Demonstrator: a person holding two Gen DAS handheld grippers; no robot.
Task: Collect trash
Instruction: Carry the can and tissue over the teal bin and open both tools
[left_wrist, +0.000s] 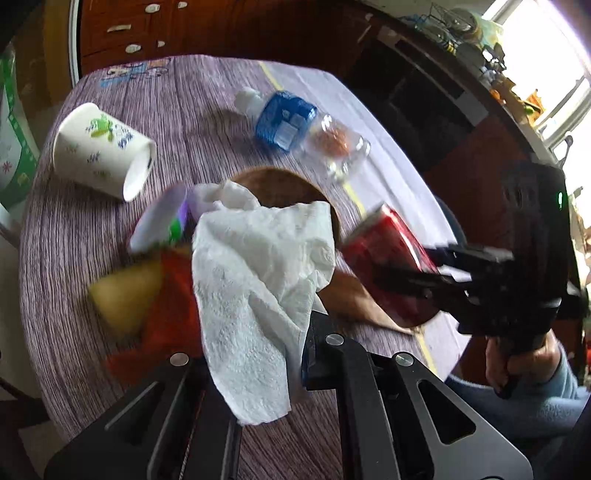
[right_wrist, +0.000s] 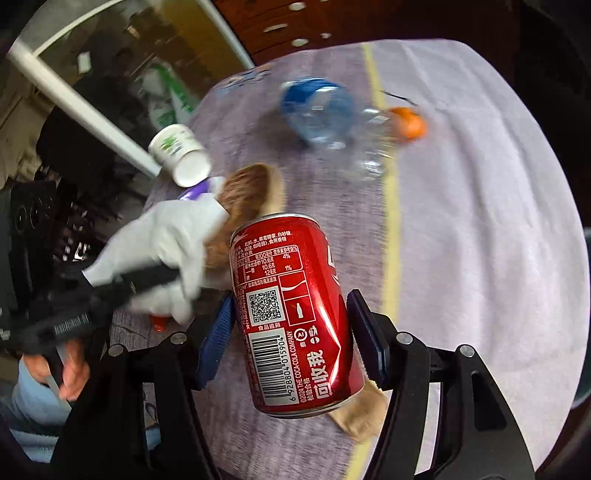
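Both grippers loaded over the table.

The left gripper is clamped on a white tissue that hangs above a wooden bowl. The right gripper pinches a red can, lifted clear of the cloth. A paper cup and a plastic bottle lie on their sides on the table, well apart.
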